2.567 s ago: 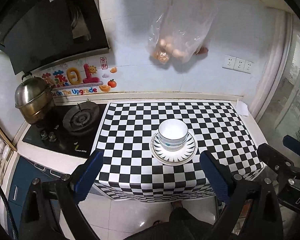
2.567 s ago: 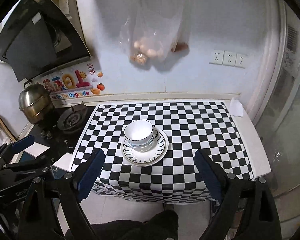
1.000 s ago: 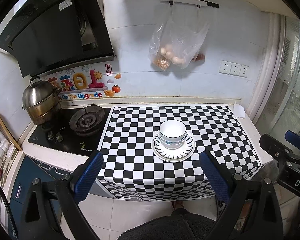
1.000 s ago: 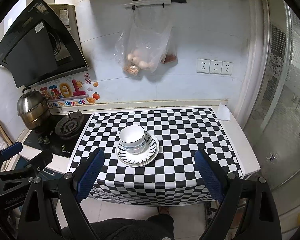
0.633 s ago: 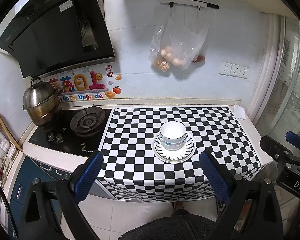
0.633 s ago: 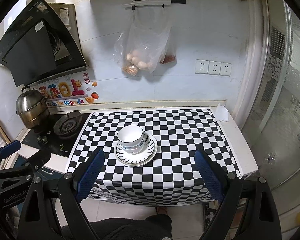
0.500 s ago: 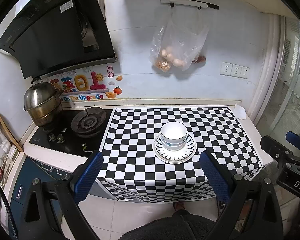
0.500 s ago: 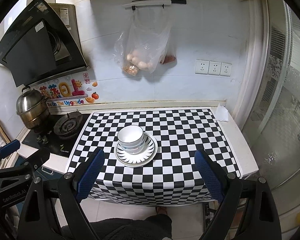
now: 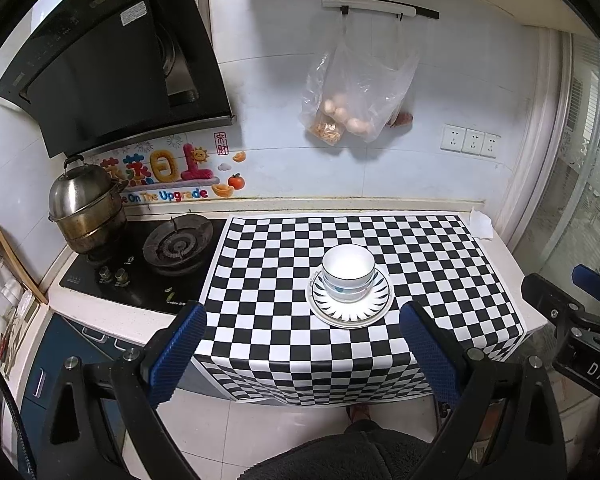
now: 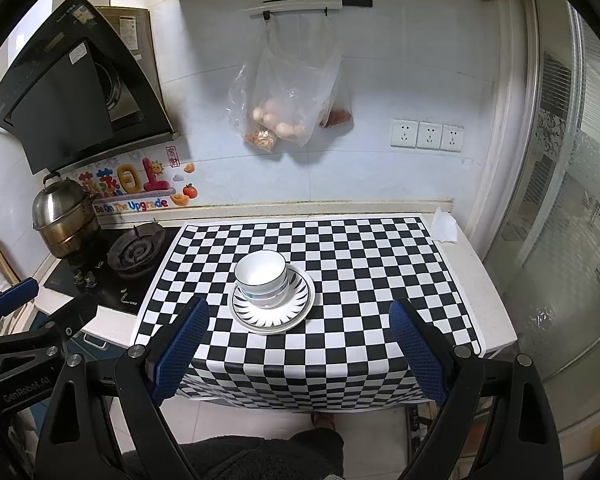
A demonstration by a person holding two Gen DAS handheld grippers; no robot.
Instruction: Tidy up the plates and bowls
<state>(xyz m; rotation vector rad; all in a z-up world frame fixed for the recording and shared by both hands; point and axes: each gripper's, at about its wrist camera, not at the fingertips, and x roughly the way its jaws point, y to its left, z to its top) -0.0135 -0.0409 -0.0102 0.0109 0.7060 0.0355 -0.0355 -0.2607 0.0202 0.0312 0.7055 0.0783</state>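
Observation:
A white bowl (image 9: 348,267) sits nested on other bowls on a white plate with black rim stripes (image 9: 350,311), in the middle of a black-and-white checkered cloth (image 9: 432,256). The same bowl (image 10: 261,271) and plate (image 10: 271,314) show in the right wrist view. My left gripper (image 9: 302,350) is open and empty, held back from the counter's front edge. My right gripper (image 10: 298,346) is open and empty too, also off the counter. Each gripper shows at the edge of the other's view.
A gas hob (image 9: 178,245) with a steel pot (image 9: 85,212) stands left of the cloth, under a black range hood (image 9: 112,64). A plastic bag of food (image 9: 352,92) hangs on the wall. A white tissue (image 9: 482,226) lies at the counter's right end. A glass door (image 10: 572,208) is at right.
Both grippers have drawn back and up from the counter, so the plate and bowls look smaller and farther. The stack has not moved.

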